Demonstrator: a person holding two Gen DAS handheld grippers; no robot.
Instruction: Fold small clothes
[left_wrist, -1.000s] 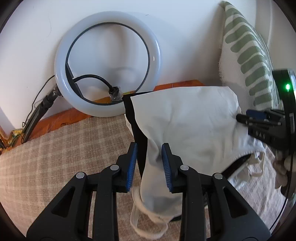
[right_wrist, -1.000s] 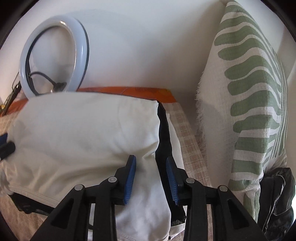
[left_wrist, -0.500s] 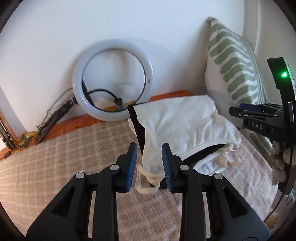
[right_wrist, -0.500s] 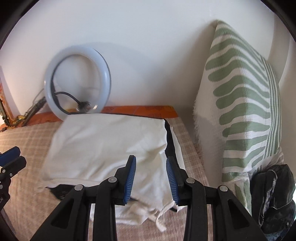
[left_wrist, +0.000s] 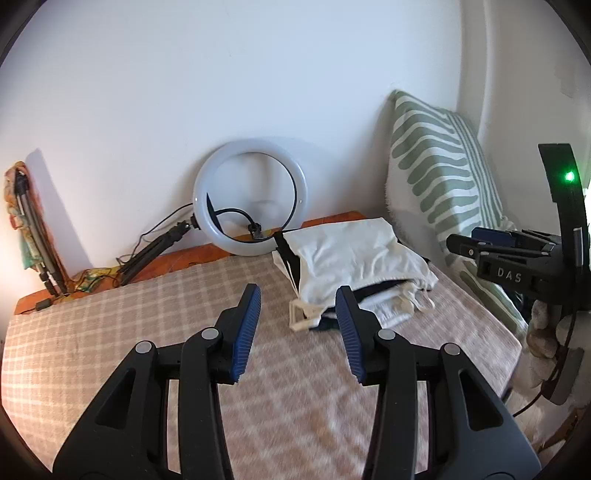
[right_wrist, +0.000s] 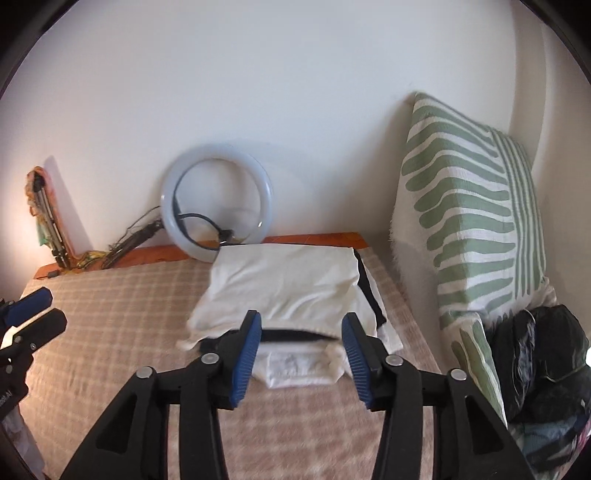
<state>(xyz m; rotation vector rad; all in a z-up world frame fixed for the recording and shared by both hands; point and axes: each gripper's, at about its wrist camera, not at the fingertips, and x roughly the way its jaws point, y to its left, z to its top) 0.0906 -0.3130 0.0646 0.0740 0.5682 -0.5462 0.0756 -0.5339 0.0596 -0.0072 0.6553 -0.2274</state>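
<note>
A stack of folded small clothes (left_wrist: 354, 258) lies at the far right of the checked bed, a cream white garment on top with black and white pieces under it. It also shows in the right wrist view (right_wrist: 295, 284). My left gripper (left_wrist: 297, 328) is open and empty, pulled back in front of the stack. My right gripper (right_wrist: 301, 354) is open and empty, just short of the stack's near edge. The right gripper also shows at the right edge of the left wrist view (left_wrist: 517, 251).
A white ring light (left_wrist: 251, 212) on a small tripod leans on the wall behind the stack. A green-striped pillow (right_wrist: 472, 236) stands at the right. A dark pile of clothes (right_wrist: 543, 369) lies at its foot. The checked bedcover (left_wrist: 147, 306) stretches left.
Both grippers have let go of the cream garment, opened and pulled back from the stack. The garment now lies folded on top of the pile.
</note>
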